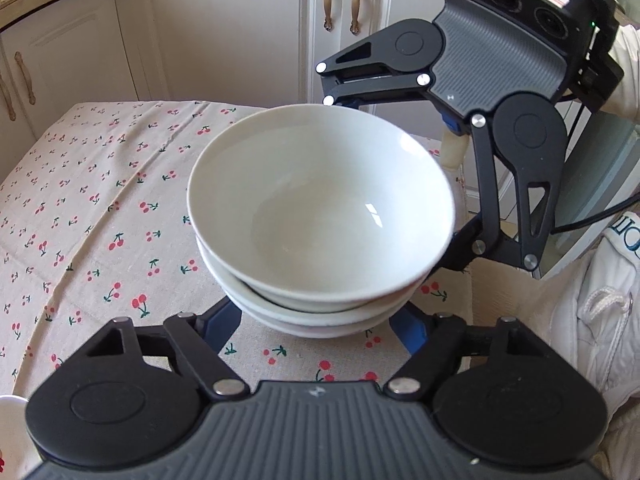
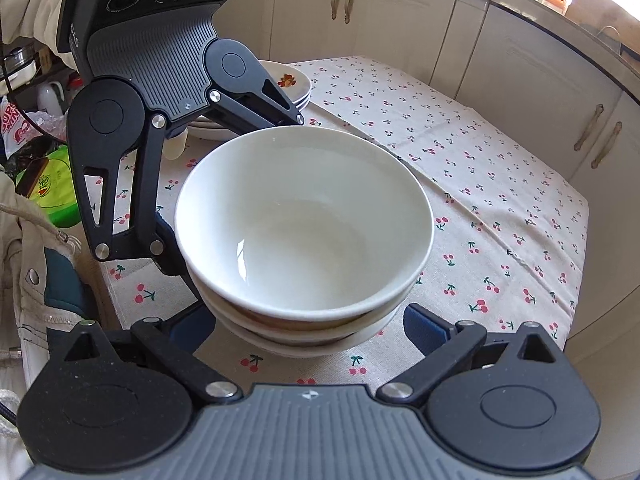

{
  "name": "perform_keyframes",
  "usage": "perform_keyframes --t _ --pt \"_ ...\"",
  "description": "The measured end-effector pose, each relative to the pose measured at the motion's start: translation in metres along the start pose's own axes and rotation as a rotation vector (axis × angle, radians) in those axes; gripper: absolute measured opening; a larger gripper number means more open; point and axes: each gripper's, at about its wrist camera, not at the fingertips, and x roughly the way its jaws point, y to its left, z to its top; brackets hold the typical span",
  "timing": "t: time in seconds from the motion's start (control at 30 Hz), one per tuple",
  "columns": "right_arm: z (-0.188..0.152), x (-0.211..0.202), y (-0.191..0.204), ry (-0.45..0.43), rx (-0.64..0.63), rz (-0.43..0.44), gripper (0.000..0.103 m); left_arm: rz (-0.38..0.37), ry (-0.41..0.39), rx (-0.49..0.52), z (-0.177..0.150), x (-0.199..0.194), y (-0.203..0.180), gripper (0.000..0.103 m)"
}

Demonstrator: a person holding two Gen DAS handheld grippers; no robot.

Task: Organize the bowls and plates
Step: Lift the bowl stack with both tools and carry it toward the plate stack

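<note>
A stack of white bowls (image 1: 320,208) stands on the cherry-print tablecloth (image 1: 100,200), with the top bowl sitting a little askew. My left gripper (image 1: 316,320) straddles the foot of the stack, its blue fingers (image 1: 222,320) lying against the lower bowls on both sides. From the right wrist view the same bowl stack (image 2: 304,220) fills the middle. My right gripper (image 2: 310,328) grips its base crosswise, and its blue fingers (image 2: 424,326) touch the lower bowls. Each gripper's far finger is hidden behind the bowls in the other view.
A stack of plates (image 2: 298,84) with a fruit print sits at the table's far left corner. Cream cabinets (image 1: 240,32) surround the table. A person's pale clothing (image 1: 592,320) is close at the near edge. Bags and packets (image 2: 52,184) lie beyond it.
</note>
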Motion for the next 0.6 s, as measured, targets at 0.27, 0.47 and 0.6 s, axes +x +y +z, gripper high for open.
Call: perform_keyframes --t 0.27,0.47,0.6 --pt "0.0027 -0.0009 -0.0021 0.018 0.002 0.041 0.093 -0.03 0.004 0.0 0.0003 -0.0031 0.0016 0.077" --pt "0.0033 0.0004 -0.0024 0.025 0.002 0.043 0.093 -0.042 0.01 0.002 0.0029 -0.0023 0.0033 0.077" --pt "0.0039 0.0006 -0.0017 0.027 0.008 0.041 0.093 -0.056 0.025 0.005 0.0061 -0.0011 0.0066 0.077"
